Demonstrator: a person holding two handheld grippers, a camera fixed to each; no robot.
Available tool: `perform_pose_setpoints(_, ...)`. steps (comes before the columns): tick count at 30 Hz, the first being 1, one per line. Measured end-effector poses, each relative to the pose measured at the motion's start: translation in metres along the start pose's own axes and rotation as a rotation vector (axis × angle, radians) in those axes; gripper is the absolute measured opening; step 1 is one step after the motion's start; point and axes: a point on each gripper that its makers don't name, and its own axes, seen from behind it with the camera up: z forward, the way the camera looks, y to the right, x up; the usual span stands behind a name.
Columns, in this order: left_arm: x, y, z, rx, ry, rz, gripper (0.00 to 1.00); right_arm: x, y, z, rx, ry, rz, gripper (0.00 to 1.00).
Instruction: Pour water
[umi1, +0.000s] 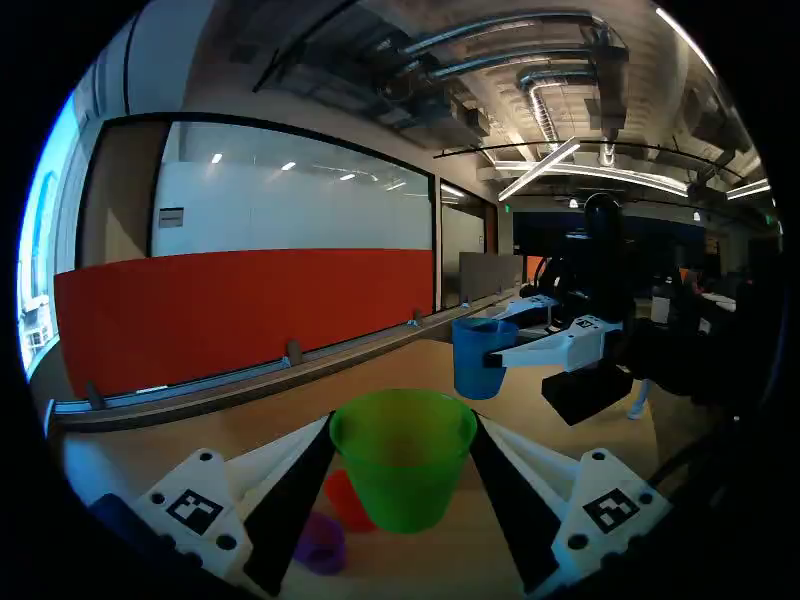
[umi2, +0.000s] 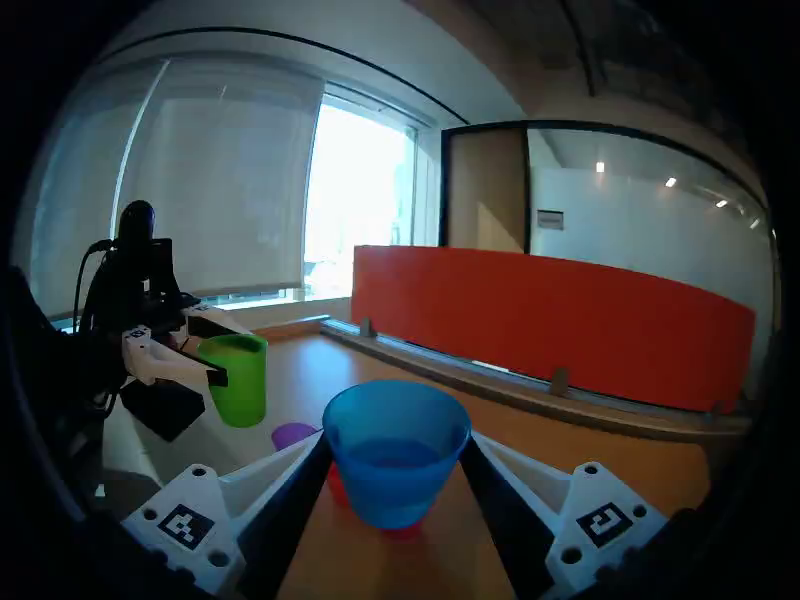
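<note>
Blue cup (umi2: 396, 470) w/ water, upright in right tool (umi2: 397, 442), ctr; green cup (umi2: 240, 392) in left tool (umi2: 231, 352), far left.

The green cup (umi1: 405, 470) is translucent plastic, tapered toward its base, and upright with its open mouth up. The left gripper (umi1: 403, 440) clamps it on both sides near the rim and holds it above the wooden tabletop (umi1: 400, 360). The right gripper view shows it (umi2: 238, 378) off to the left, level.

The blue cup (umi2: 396, 465) has the same tapered shape and is translucent and upright. The right gripper (umi2: 397, 445) grips it on both sides. Water (umi2: 395, 455) fills roughly its lower half, with a flat surface. In the left gripper view it (umi1: 478, 357) sits beyond and right of the green cup. The 2 cups are apart, not touching.
</note>
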Motion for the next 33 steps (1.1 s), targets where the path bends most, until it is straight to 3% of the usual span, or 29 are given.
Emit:
perform_pose_setpoints(18,-0.002,0.0,0.0,-0.01,0.0,-0.001,0.9,0.02,-0.005,0.008,0.016,0.062,-0.004,0.9)
perform_pose_setpoints(33,-0.016,0.002,-0.002,-0.028,-0.018,0.007,0.9,0.041,-0.014,0.017,0.051,0.089,-0.05,0.9)
